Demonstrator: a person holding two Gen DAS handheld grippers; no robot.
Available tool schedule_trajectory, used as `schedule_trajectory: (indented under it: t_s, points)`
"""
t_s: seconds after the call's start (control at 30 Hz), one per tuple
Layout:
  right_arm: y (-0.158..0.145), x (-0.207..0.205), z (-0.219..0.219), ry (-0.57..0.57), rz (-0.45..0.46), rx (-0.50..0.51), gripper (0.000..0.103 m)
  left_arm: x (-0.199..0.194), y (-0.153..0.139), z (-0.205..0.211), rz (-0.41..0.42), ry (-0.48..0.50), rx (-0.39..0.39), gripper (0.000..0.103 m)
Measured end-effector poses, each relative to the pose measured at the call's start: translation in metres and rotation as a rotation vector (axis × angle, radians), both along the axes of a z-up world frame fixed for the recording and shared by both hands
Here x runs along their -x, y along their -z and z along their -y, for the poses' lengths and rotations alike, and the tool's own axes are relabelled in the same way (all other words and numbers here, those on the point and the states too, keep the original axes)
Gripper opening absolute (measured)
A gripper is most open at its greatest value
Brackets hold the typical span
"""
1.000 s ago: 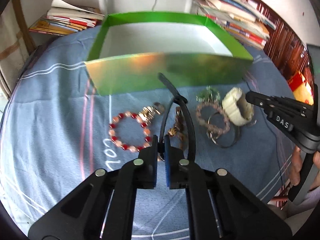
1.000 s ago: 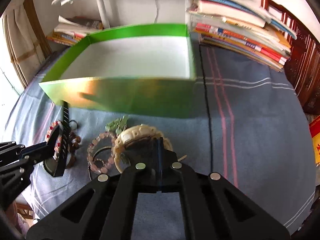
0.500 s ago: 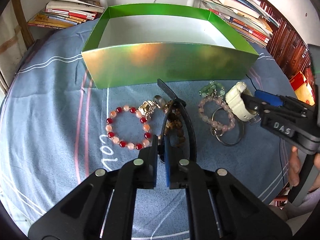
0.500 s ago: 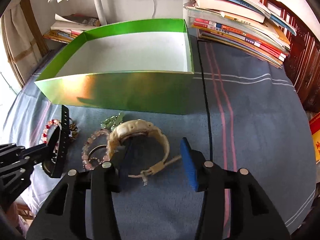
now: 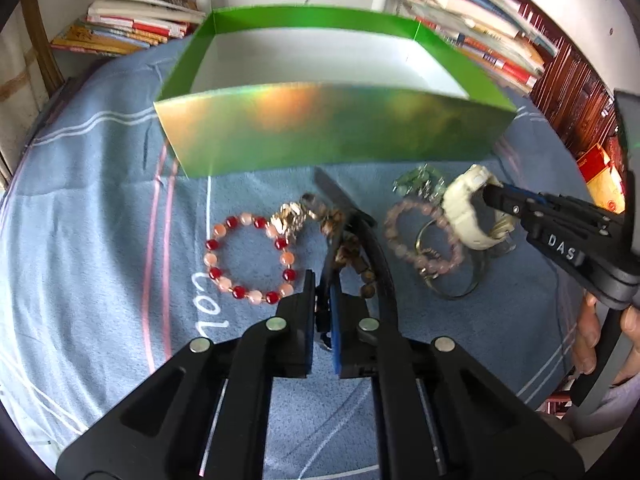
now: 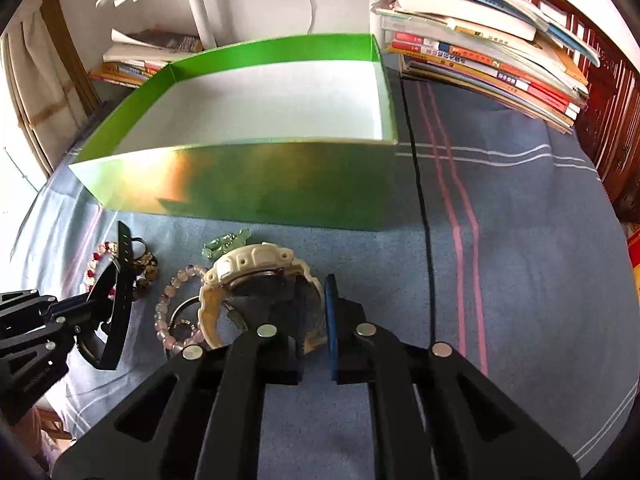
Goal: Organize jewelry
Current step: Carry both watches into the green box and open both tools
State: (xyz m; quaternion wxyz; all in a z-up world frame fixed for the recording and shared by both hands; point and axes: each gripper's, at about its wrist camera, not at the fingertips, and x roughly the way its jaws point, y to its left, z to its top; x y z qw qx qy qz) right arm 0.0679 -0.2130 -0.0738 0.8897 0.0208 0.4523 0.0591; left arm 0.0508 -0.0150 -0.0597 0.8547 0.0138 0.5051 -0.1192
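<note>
L tool (image 5: 323, 300) clamped on black strap (image 5: 378, 256) — R tool (image 6: 312, 300) gripping cream watch (image 6: 256, 264).

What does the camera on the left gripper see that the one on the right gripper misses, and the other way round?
Only the left wrist view shows the whole red and peach bead bracelet and a bare hand holding the right gripper.

Only the right wrist view shows the thin black cable across the blue striped cloth and the left gripper from the side.

Both show the empty green cardboard box, the cream plastic watch, the pink bead bracelet and the black watch strap.
</note>
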Motion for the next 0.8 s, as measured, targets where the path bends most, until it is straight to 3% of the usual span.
schedule_trajectory:
  t_s: [0.23,0.43,0.63,0.8]
  points:
    - [-0.029,0.010,0.002,0.002,0.078,-0.002,0.009,0.005,-0.026,-0.004,0.073,-0.001,0.001,0.006]
    - [-0.037,0.010,-0.006,-0.028,0.093,0.011,0.009,-0.001,-0.037,-0.008,0.092,-0.004,0.019,0.006]
    - [-0.084,0.004,-0.008,-0.045,0.230,-0.028,0.009,-0.014,-0.076,-0.021,0.191,-0.017,0.044,0.006]
    - [-0.103,-0.024,-0.007,-0.010,0.309,-0.049,0.009,-0.047,-0.095,-0.030,0.239,-0.044,0.072,0.006]
